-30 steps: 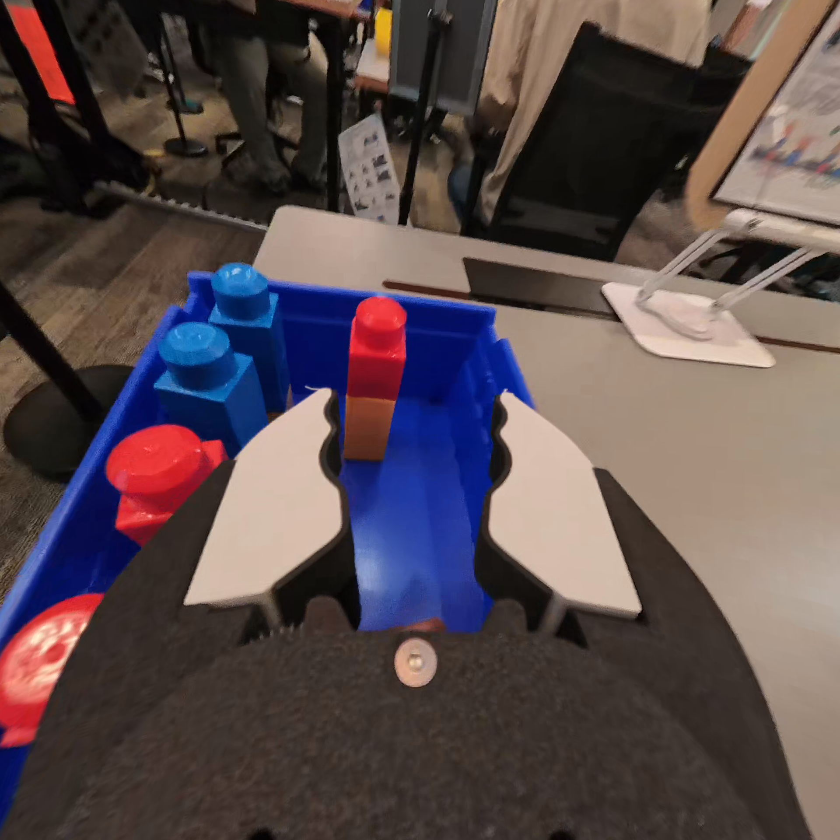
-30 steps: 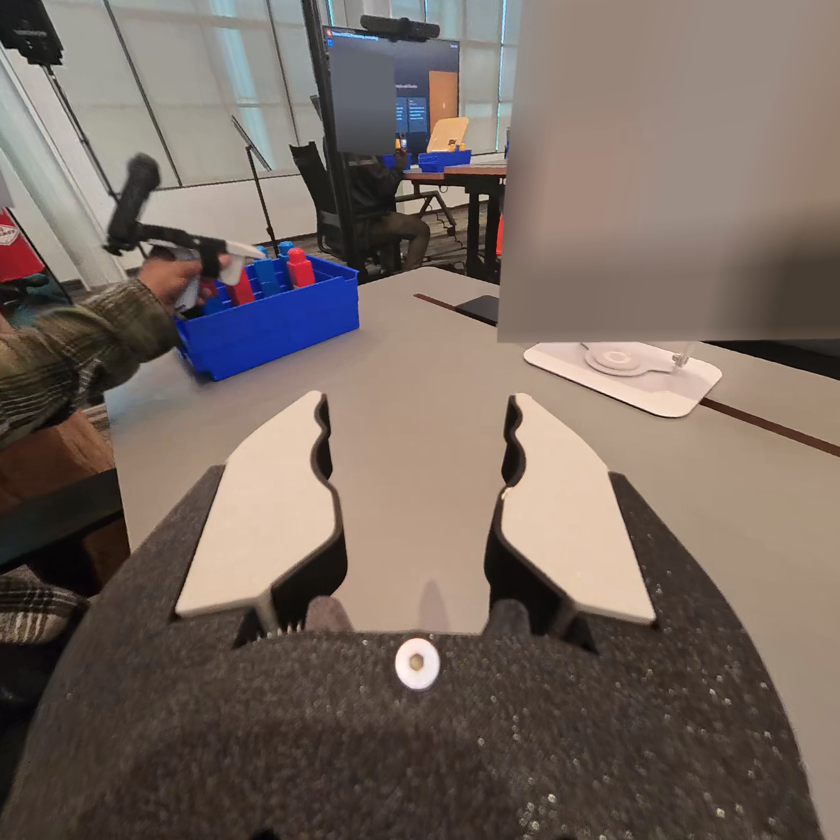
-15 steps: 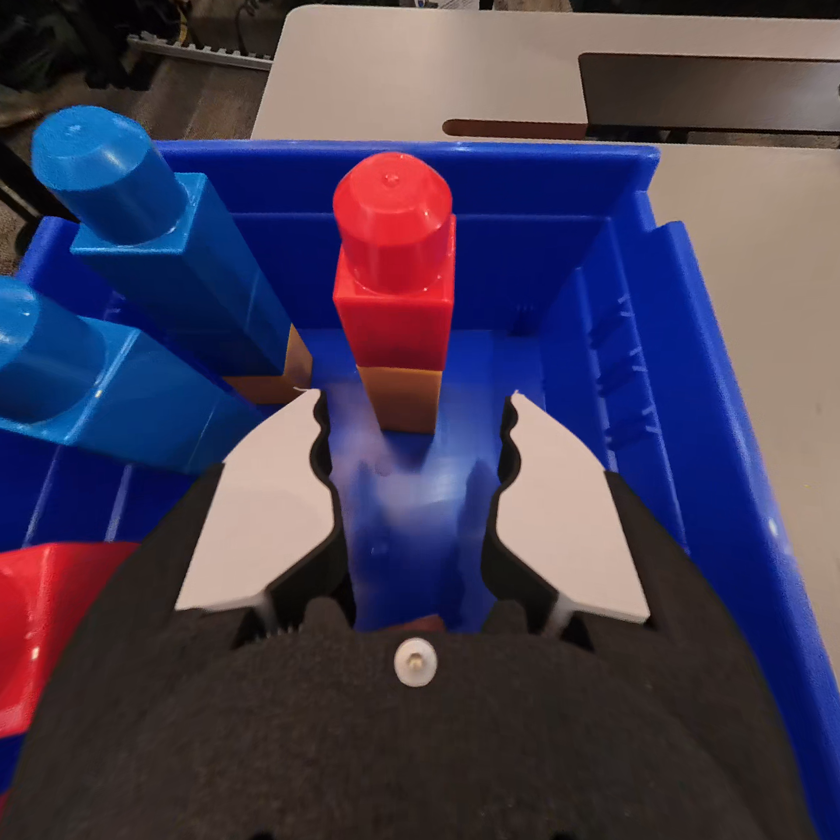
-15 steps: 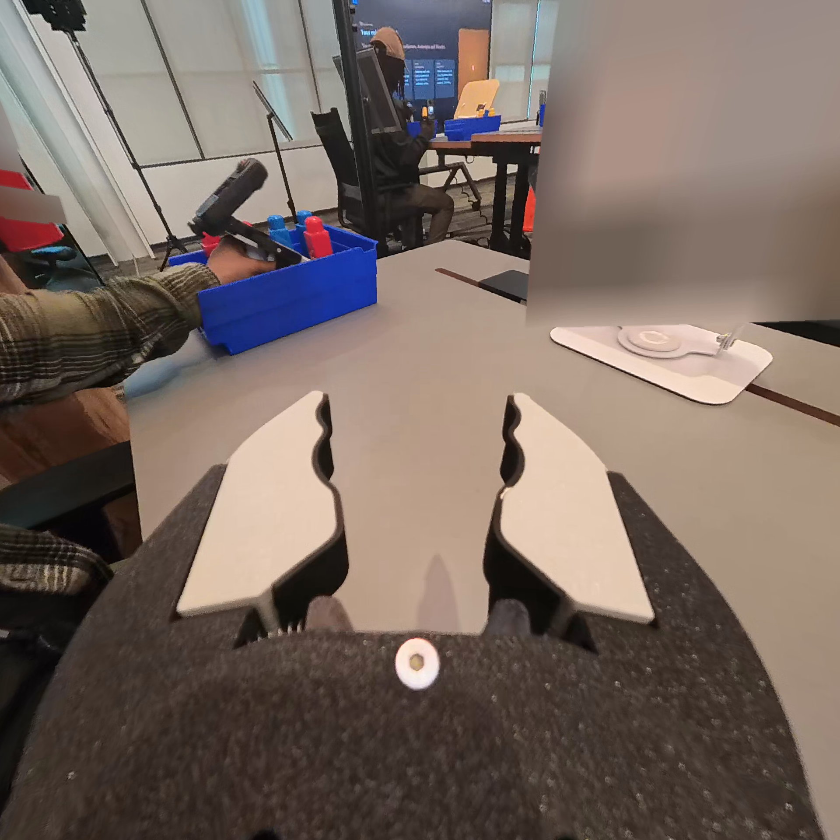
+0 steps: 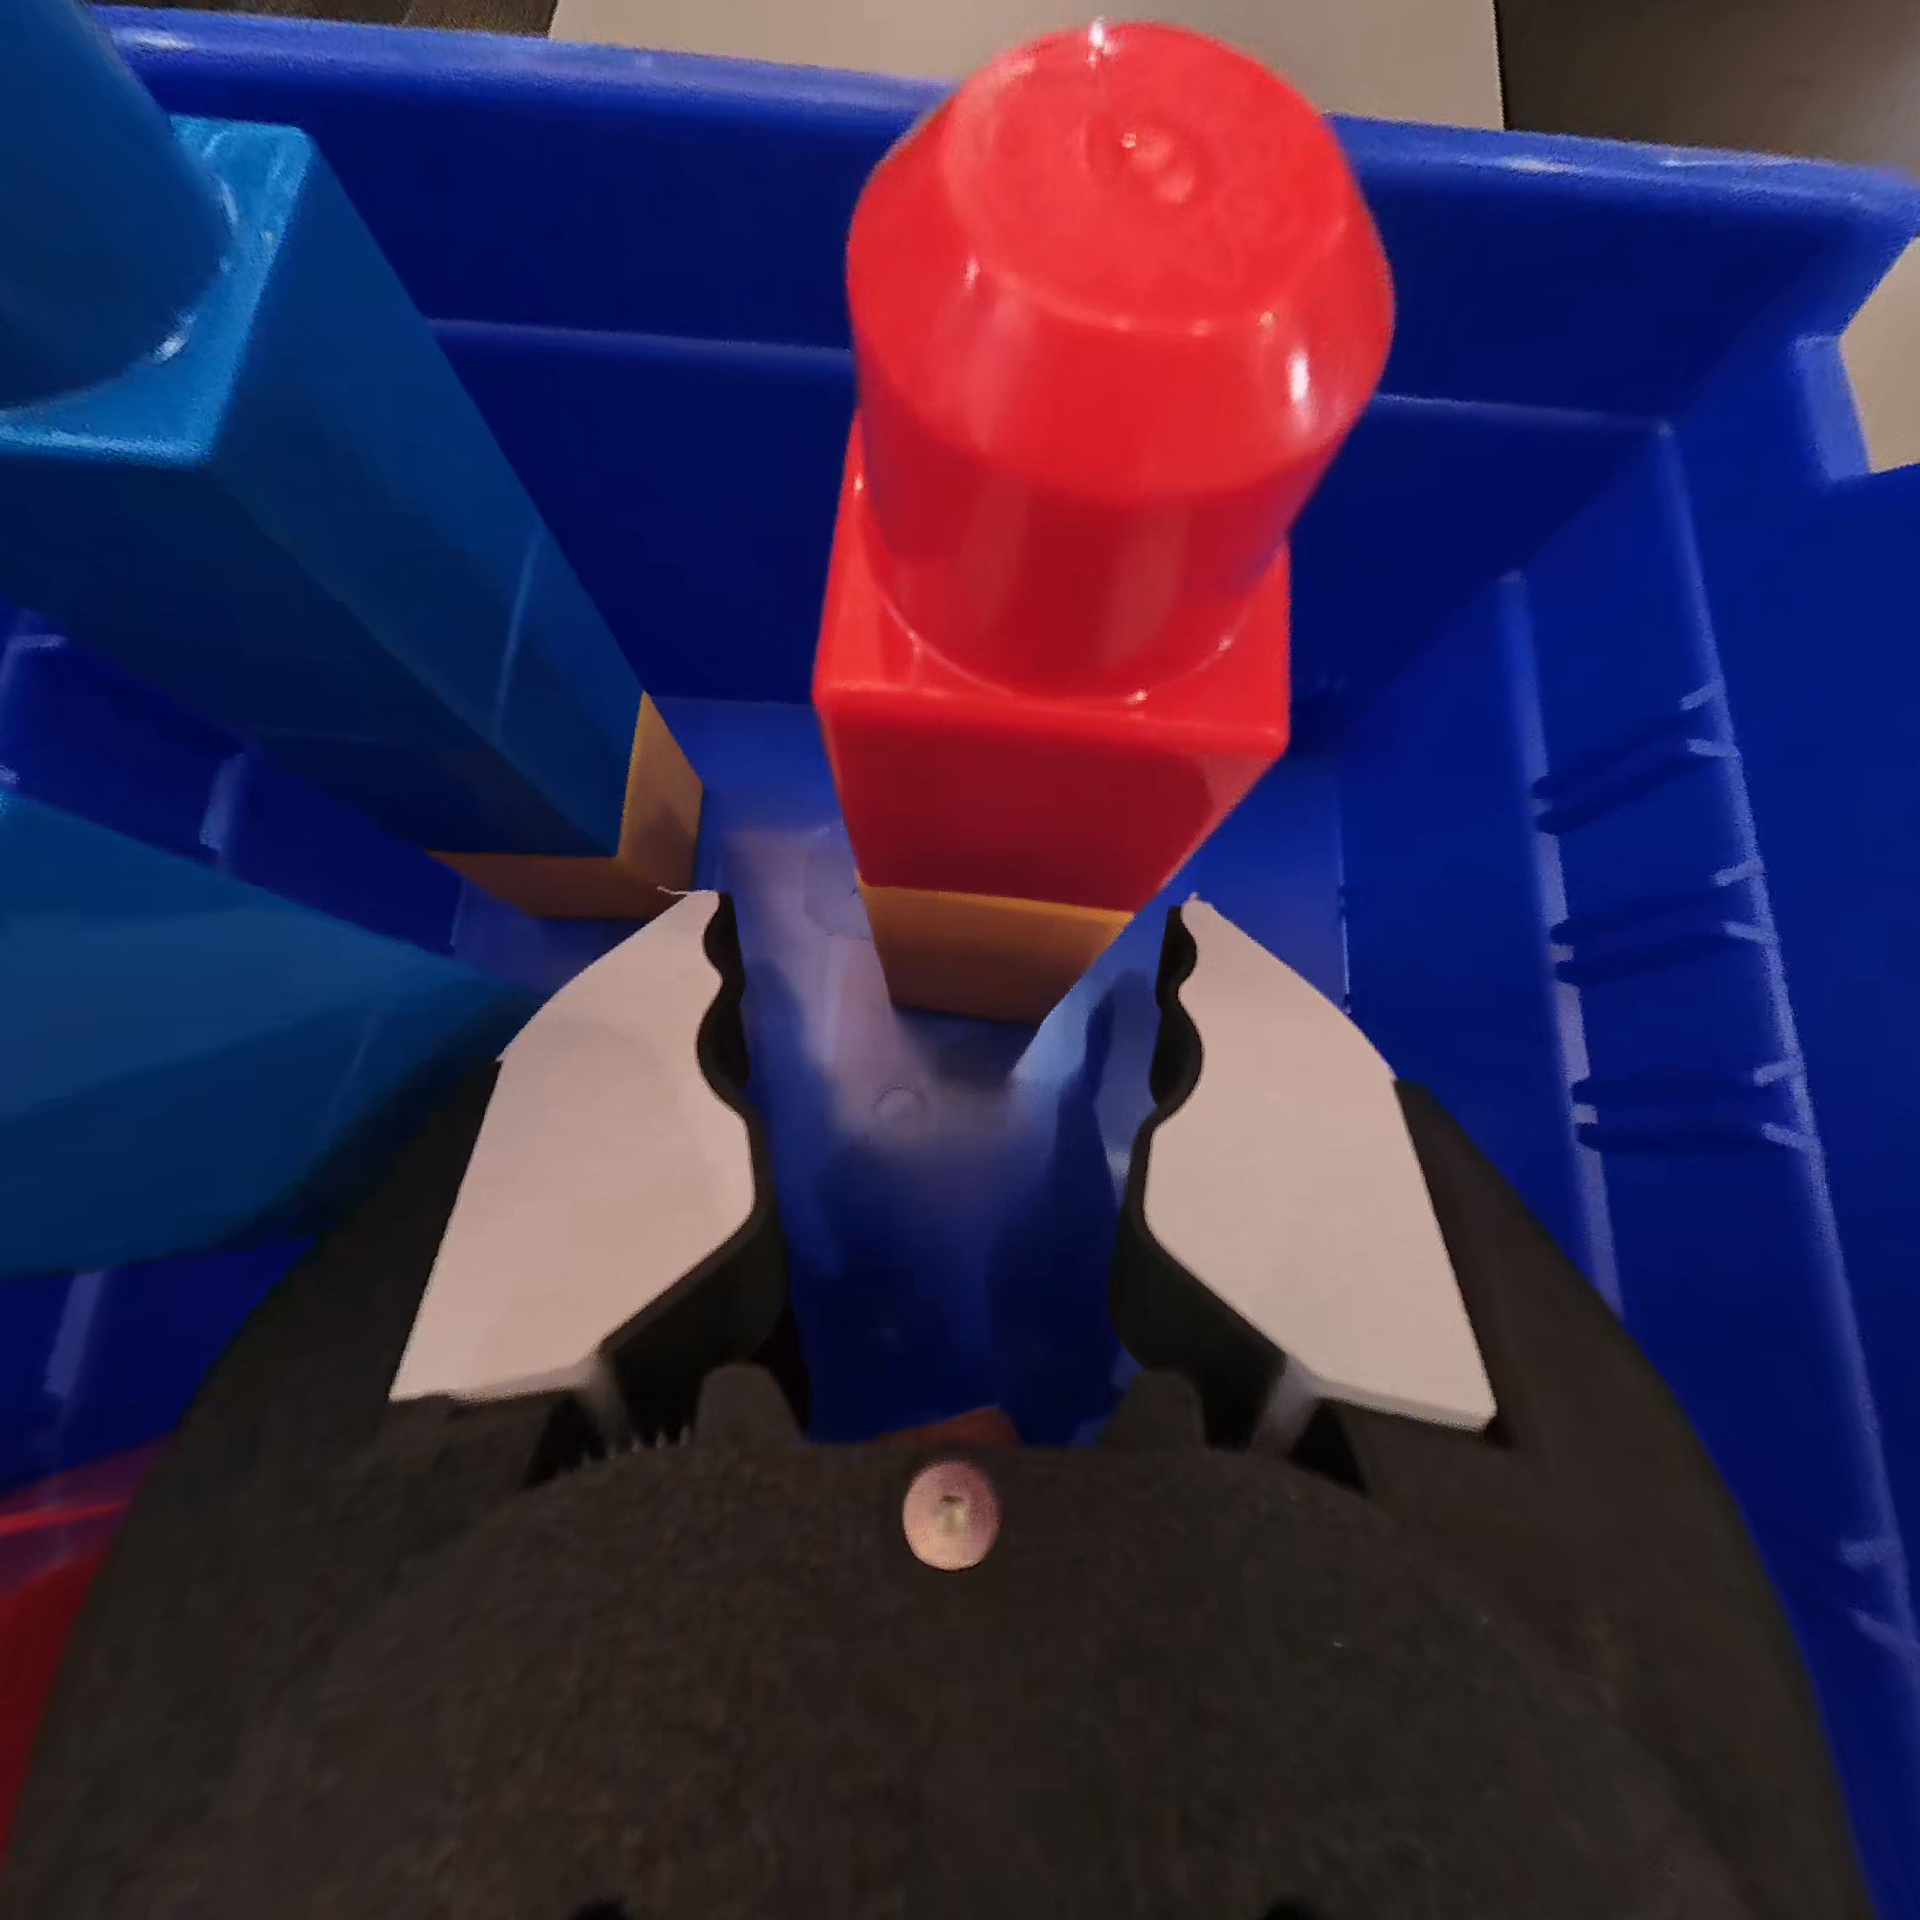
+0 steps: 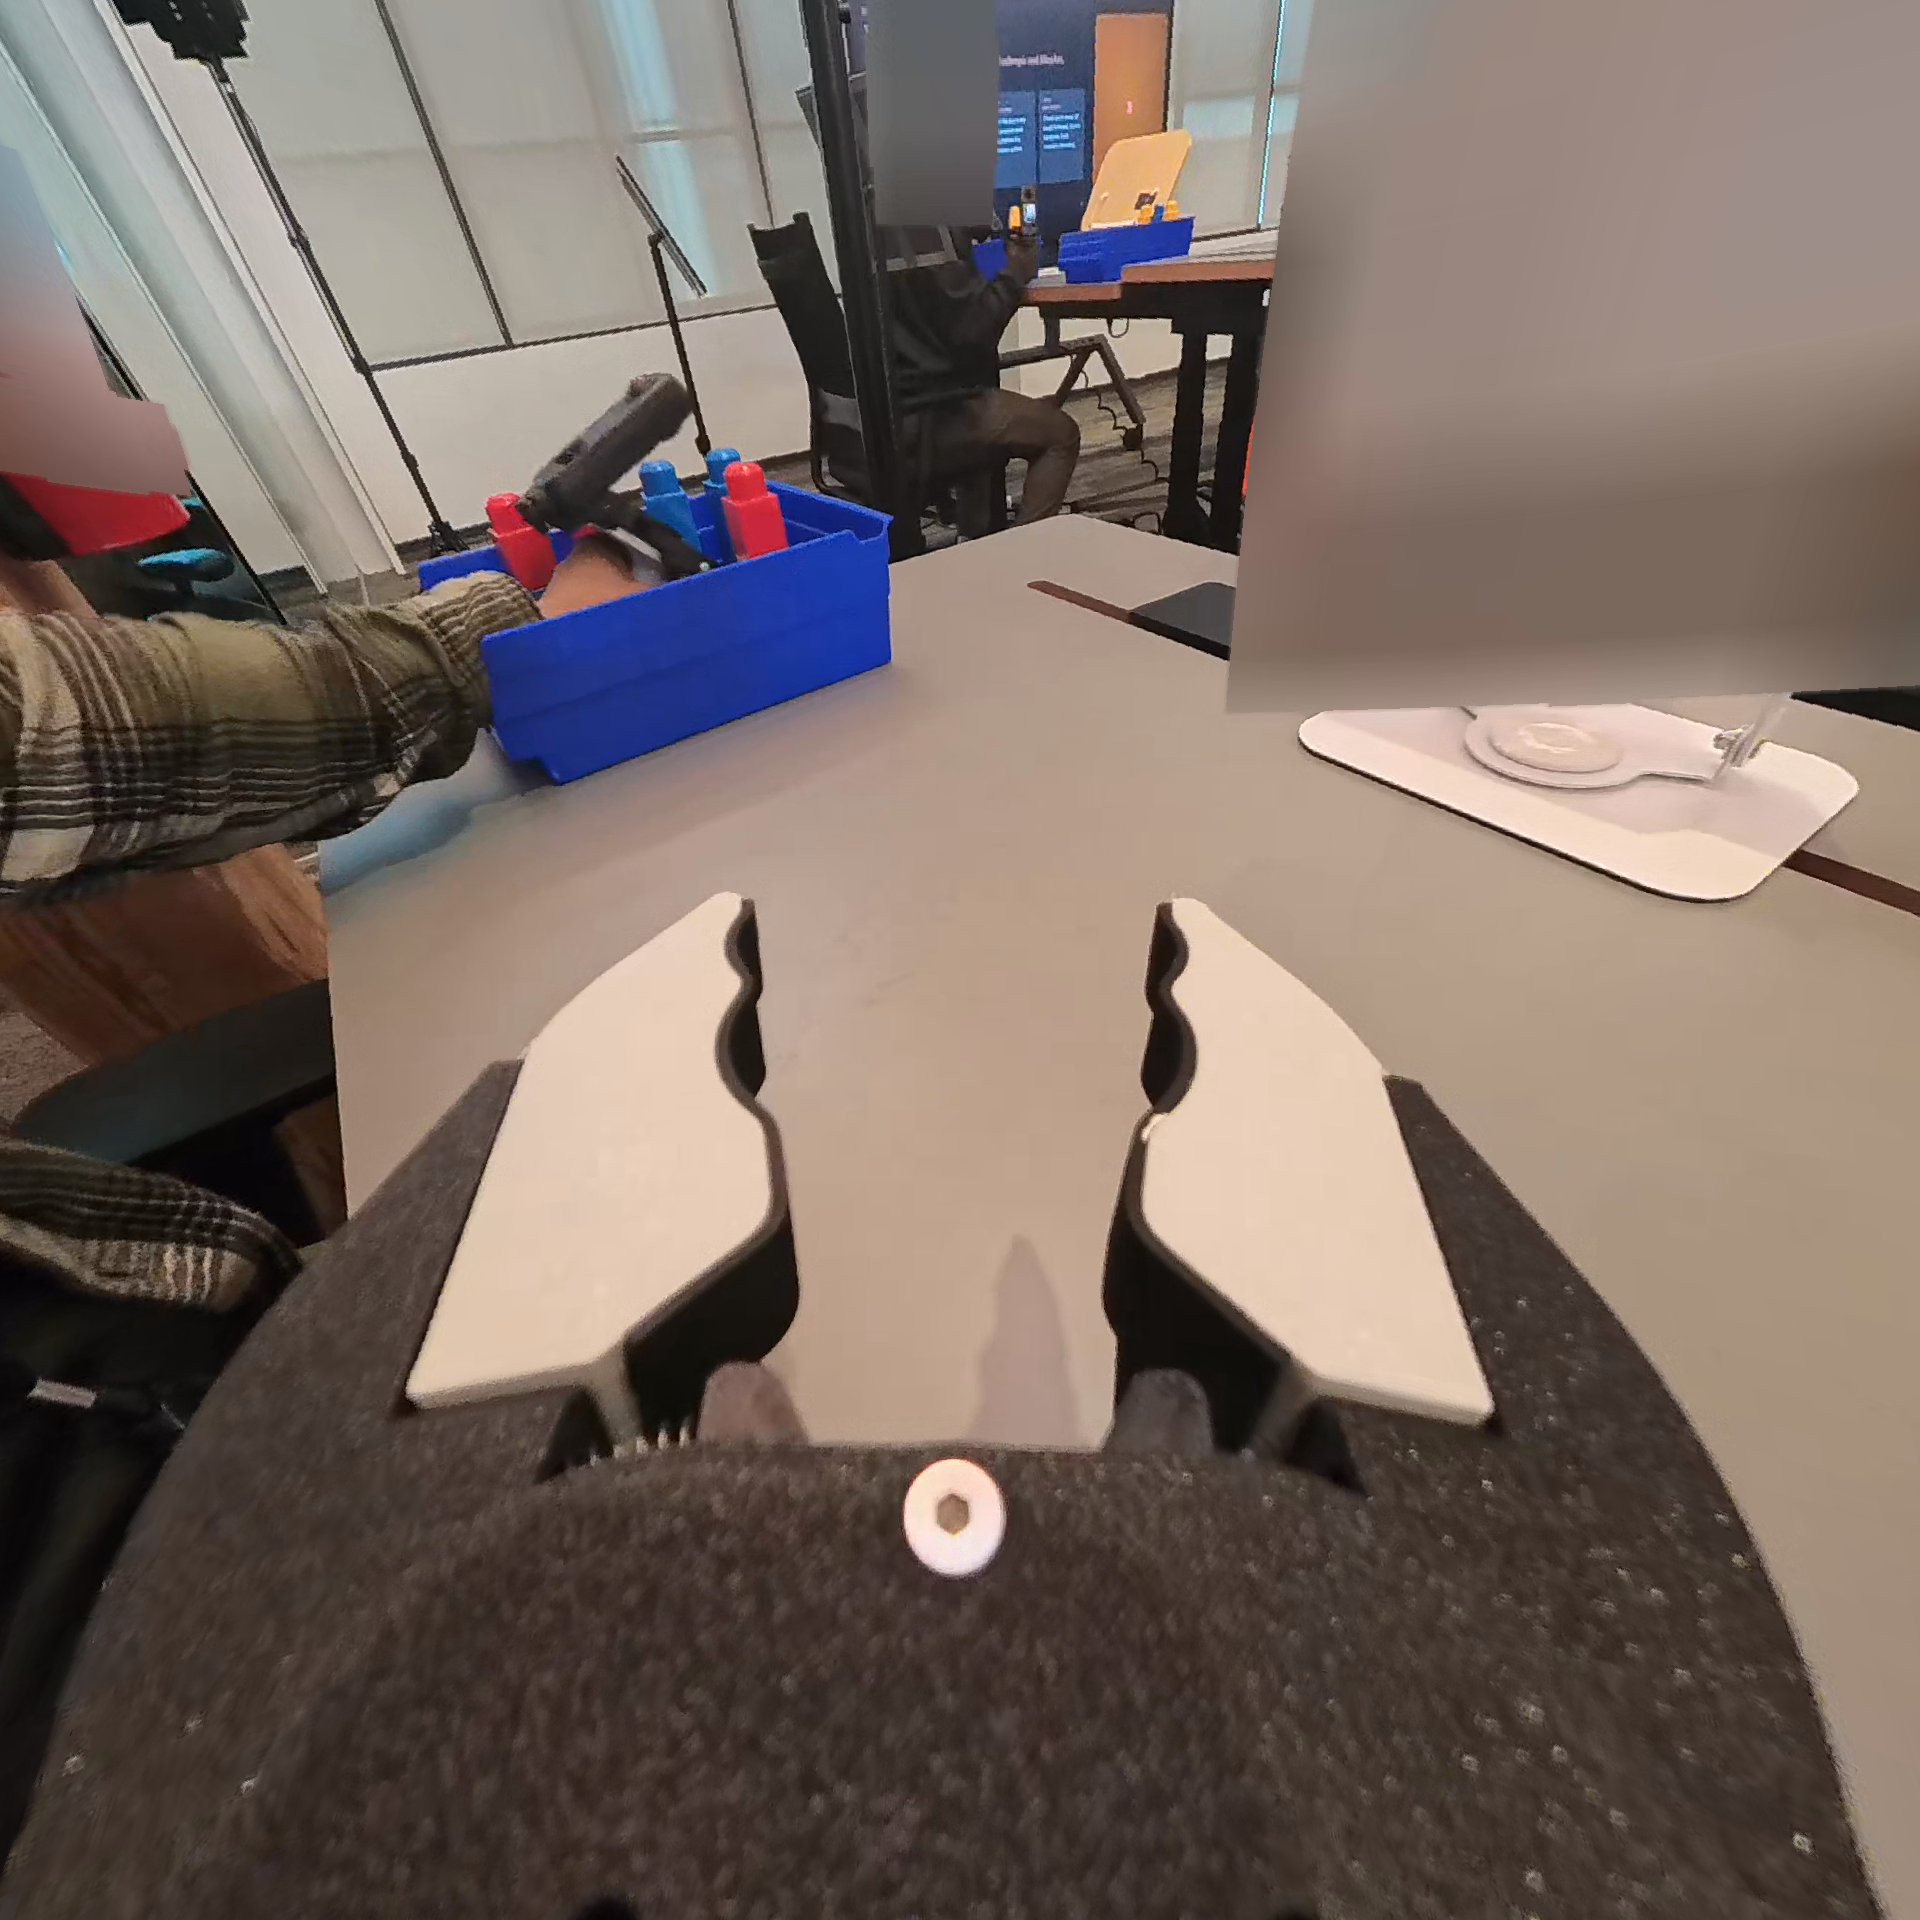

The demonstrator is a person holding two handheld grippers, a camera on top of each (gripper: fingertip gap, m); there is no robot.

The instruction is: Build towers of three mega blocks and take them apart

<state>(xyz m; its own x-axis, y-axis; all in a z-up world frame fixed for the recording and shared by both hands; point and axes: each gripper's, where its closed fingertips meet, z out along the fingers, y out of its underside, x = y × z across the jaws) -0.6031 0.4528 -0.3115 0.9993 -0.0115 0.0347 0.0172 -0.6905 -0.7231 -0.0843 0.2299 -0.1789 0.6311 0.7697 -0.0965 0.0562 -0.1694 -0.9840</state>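
Note:
My left gripper (image 5: 951, 914) is open inside the blue bin (image 5: 1714, 727), its tips just short of a tower with a red block (image 5: 1049, 665) on an orange block (image 5: 987, 951). To its left stands a tall blue tower on an orange block (image 5: 312, 582), and another blue block (image 5: 156, 1049) is nearer. My right gripper (image 6: 951, 920) is open and empty above the grey table (image 6: 1039, 810). The right wrist view shows the blue bin (image 6: 686, 644) far off with the left gripper (image 6: 665, 545) reaching into it among red and blue towers.
A red block (image 5: 52, 1558) shows at the lower left of the bin. A white monitor base (image 6: 1579, 800) stands on the table at right. A dark slot (image 6: 1174, 613) lies behind. A person's plaid sleeve (image 6: 229, 707) reaches across at left. Chairs and another desk stand beyond. The grippers' ends are close to 60 centimeters from one another.
My left gripper has dropped into the bin and moved close to the red-on-orange tower, staying open. My right gripper has stayed open over the table, its view shifting slightly.

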